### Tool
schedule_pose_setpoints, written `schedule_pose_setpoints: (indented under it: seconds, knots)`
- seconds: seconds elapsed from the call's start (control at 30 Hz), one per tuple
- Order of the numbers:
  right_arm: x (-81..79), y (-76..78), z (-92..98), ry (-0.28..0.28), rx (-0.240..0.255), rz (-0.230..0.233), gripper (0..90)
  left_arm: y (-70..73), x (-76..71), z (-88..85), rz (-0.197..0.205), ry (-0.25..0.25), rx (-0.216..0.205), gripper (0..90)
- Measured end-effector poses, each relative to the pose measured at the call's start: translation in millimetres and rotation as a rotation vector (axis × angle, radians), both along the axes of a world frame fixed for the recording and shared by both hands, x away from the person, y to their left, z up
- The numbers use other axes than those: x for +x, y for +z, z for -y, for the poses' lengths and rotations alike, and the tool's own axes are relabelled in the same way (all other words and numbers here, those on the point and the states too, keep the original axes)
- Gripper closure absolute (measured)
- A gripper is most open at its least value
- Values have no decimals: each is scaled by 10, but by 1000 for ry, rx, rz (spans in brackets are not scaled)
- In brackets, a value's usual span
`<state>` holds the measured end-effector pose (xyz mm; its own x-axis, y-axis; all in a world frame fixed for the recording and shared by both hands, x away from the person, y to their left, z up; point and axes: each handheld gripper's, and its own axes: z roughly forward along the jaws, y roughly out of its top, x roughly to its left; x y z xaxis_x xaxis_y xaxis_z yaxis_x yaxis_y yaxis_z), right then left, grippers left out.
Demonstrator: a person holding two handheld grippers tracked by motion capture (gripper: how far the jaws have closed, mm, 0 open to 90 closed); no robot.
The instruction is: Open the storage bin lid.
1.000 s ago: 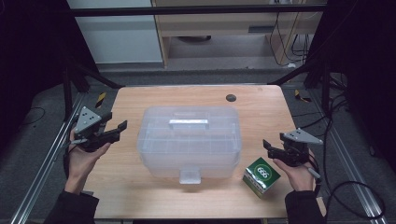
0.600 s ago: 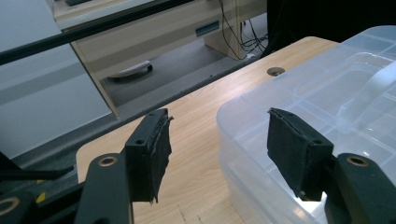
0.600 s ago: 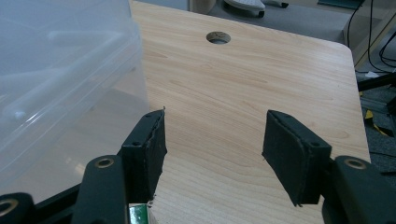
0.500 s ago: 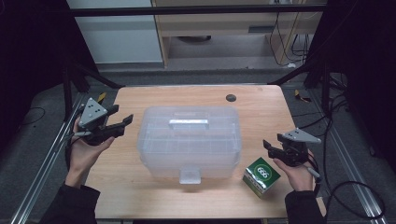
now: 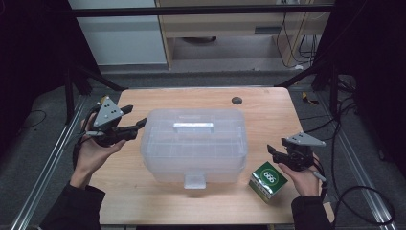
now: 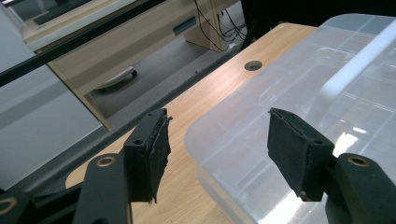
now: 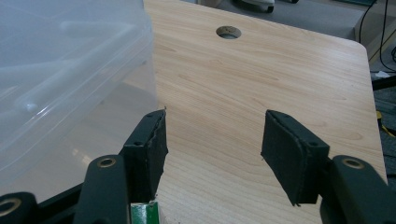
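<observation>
A large clear plastic box [image 5: 194, 143] with a lid, a top handle [image 5: 193, 126] and a front latch [image 5: 194, 181] stands in the middle of the wooden table [image 5: 268, 110]. My left gripper [image 5: 134, 122] is raised at the box's upper left corner, open, with nothing between its jaws; in the left gripper view [image 6: 217, 149] the lid's corner [image 6: 289, 107] lies just beyond them. My right gripper [image 5: 271, 152] hovers open at the box's right side, low over the table. A green and white carton [image 5: 268, 180] sits just in front of it, its edge [image 7: 144, 213] under the left jaw.
A round cable hole [image 5: 236, 100] is in the table near the far edge, also seen as the hole [image 7: 228, 32]. Bare wood lies right of the box. Metal frame rails and cables [image 5: 356, 191] run beside the table. A cabinet [image 5: 230, 24] stands beyond it.
My left gripper has risen and moved right, from the table's left edge up to the box's upper left corner. The right gripper has stayed in place.
</observation>
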<state>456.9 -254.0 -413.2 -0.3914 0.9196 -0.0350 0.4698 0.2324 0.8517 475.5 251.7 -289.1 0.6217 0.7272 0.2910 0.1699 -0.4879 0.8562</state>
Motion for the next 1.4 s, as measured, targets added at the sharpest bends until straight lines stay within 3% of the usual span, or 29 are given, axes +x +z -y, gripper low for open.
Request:
schedule_pose_setpoints:
  seconds: [0.27, 0.53, 1.03, 1.4]
  knots:
    - [4, -1, -11, 4, 4, -9, 399, 53, -23, 149, -11, -56, 75, 380]
    - [8, -11, -20, 7, -2, -23, 399, 101, -43, 311, 11, -99, 153, 382]
    - [18, -15, -38, 10, 4, -24, 402, 67, -73, 612, 8, -182, 232, 376]
    - [22, -25, -46, 13, 6, -34, 403, 4, -70, 821, 6, -221, 321, 370]
